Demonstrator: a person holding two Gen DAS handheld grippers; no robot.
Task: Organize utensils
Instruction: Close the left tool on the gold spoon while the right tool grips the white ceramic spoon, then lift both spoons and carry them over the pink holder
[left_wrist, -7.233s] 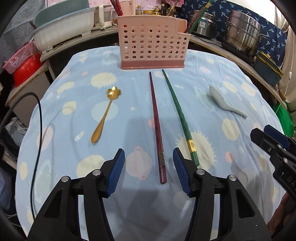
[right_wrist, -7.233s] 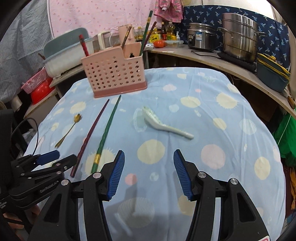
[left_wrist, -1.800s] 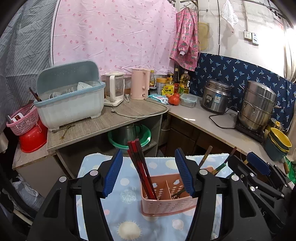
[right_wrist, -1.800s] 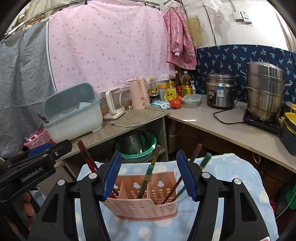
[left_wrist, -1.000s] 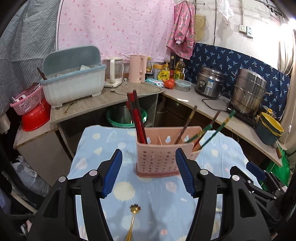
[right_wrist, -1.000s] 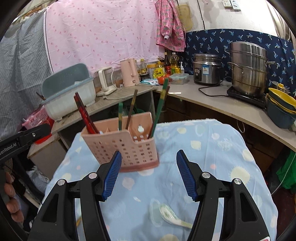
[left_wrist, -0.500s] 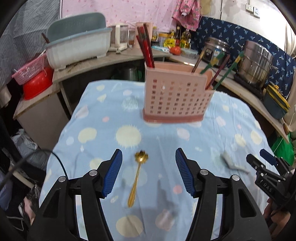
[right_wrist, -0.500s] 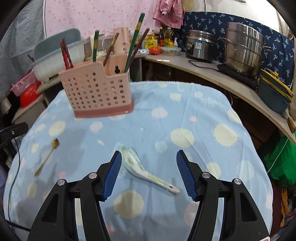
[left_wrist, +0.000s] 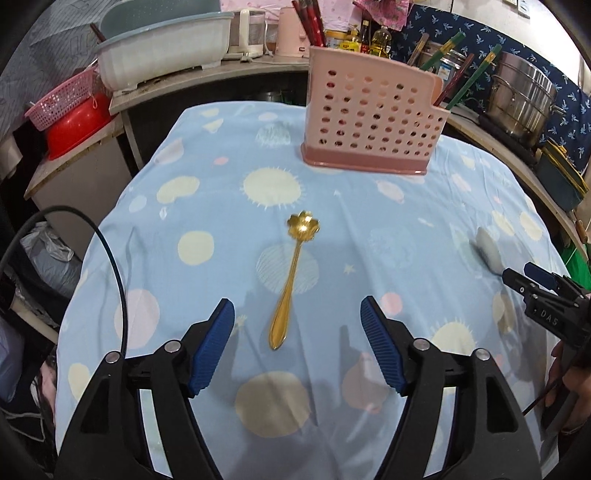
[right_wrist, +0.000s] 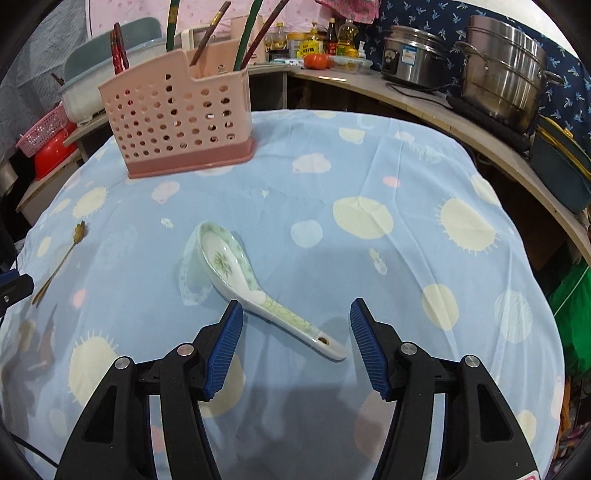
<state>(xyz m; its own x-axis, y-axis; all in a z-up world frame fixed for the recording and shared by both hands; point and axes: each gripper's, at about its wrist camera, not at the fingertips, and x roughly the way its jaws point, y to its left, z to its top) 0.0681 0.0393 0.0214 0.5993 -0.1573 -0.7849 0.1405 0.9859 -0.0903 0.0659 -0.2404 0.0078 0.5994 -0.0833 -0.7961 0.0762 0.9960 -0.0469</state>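
Observation:
A gold spoon (left_wrist: 293, 273) with a flower-shaped bowl lies on the blue cloth, its handle end just ahead of my left gripper (left_wrist: 297, 336). That gripper's jaws are opening, with nothing between the pads. A white ceramic spoon (right_wrist: 255, 291) lies slantwise in the right wrist view; its handle reaches in between the fingertips of my right gripper (right_wrist: 295, 332). Those jaws are closing and stand apart from the handle. The pink perforated utensil holder (left_wrist: 373, 114) stands at the table's far side with several chopsticks upright in it. The same gold spoon (right_wrist: 61, 260) shows at the left of the right wrist view.
The table (left_wrist: 207, 206) wears a blue cloth with pale spots. Behind it runs a counter with a pale dish drainer (left_wrist: 162, 55), a kettle, bottles and steel pots (right_wrist: 506, 70). A pink basket over a red basin (left_wrist: 72, 110) sits left. A black cable (left_wrist: 107, 258) loops at the left edge.
Both grippers have come down toward the cloth and tilted lower; each spoon now lies close in front of its fingertips. The left jaws stand wider, the right slightly narrower.

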